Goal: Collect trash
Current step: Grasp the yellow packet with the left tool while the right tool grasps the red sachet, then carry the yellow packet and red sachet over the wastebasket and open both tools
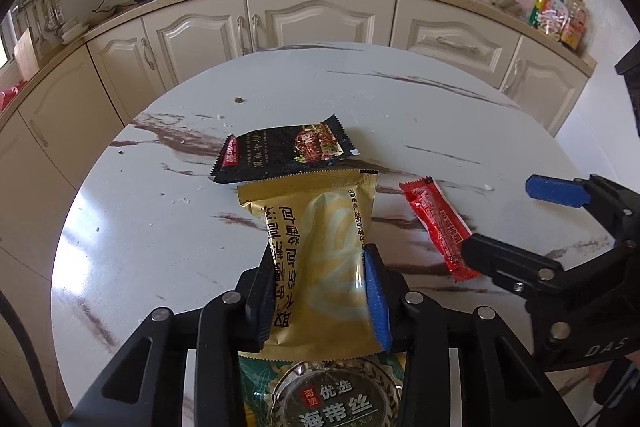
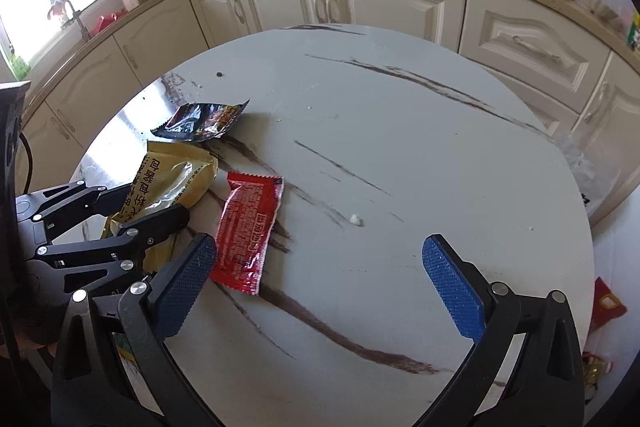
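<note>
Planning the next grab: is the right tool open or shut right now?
Open. The right tool has its blue pads spread wide over bare table, nothing between them; the red sachet lies just beside its left pad.

Glossy foil gold packet [image 1: 320, 251], polished marble-look table [image 1: 400, 115].

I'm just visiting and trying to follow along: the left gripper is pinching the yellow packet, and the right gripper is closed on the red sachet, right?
Not quite. The left gripper does pinch the yellow packet, but the right gripper is not closed on the red sachet. The right wrist view shows its jaws wide apart, with the sachet lying on the table beside its left finger.
</note>
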### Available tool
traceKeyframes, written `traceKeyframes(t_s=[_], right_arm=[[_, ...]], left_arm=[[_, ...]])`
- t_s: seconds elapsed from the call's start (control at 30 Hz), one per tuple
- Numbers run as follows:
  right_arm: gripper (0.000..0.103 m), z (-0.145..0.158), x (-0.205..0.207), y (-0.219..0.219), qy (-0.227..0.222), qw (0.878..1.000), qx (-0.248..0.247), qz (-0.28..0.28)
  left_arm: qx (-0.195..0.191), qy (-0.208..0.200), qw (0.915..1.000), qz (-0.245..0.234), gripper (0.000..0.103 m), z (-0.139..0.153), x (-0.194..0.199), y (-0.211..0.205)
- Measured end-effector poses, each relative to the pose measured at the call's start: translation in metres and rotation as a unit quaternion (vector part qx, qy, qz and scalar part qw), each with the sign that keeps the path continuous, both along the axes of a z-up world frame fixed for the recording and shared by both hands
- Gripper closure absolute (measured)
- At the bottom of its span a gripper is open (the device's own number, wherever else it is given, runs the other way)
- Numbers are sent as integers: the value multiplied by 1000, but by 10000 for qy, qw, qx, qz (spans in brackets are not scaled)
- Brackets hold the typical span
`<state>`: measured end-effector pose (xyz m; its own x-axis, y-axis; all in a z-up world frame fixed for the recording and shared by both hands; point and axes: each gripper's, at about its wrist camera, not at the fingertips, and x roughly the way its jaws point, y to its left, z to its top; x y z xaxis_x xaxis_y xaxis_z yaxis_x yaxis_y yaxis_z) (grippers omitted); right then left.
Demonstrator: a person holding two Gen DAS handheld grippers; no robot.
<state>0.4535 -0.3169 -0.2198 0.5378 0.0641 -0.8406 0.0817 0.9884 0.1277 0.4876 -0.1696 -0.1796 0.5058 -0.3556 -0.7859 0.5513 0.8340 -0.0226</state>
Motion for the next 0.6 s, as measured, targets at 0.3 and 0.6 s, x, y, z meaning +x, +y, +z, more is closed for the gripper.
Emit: traceKeyframes(t_s=[0.3, 0.6], right_arm=[[36, -9, 22, 41, 231, 9968, -634, 423], [95, 11, 5, 51, 34, 9970, -463, 623]], left_arm=[[-245, -200, 9992, 224, 68, 29, -30, 52], [-633, -294, 9974, 200, 68, 58, -77, 110]])
